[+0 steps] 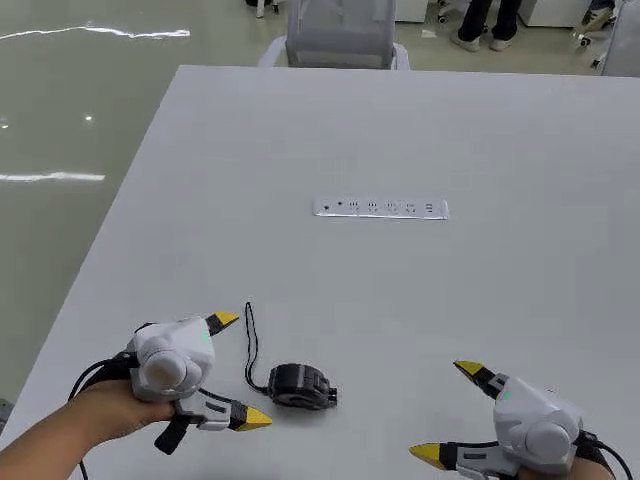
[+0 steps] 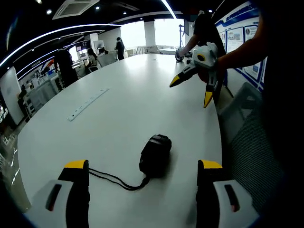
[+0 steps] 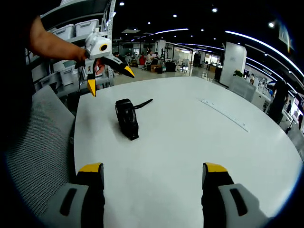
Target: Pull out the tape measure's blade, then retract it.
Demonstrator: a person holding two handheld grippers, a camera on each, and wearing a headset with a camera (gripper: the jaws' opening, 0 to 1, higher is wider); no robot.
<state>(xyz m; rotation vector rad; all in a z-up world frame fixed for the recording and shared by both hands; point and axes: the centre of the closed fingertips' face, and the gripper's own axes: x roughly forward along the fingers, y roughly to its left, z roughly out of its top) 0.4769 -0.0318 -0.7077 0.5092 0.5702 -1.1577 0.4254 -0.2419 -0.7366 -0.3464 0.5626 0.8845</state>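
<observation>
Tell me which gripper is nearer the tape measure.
Left. The left gripper sits right beside the tape measure, its open jaws facing it. The right gripper is well off on the tape measure's other side, also open.

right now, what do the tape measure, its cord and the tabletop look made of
Tape measure: dark matte case, probably plastic or rubber-coated, with little glare.
Cord: thin black loop lying in loose curves, likely woven or rubbery.
Tabletop: smooth white with a faint sheen, maybe laminate.
</observation>
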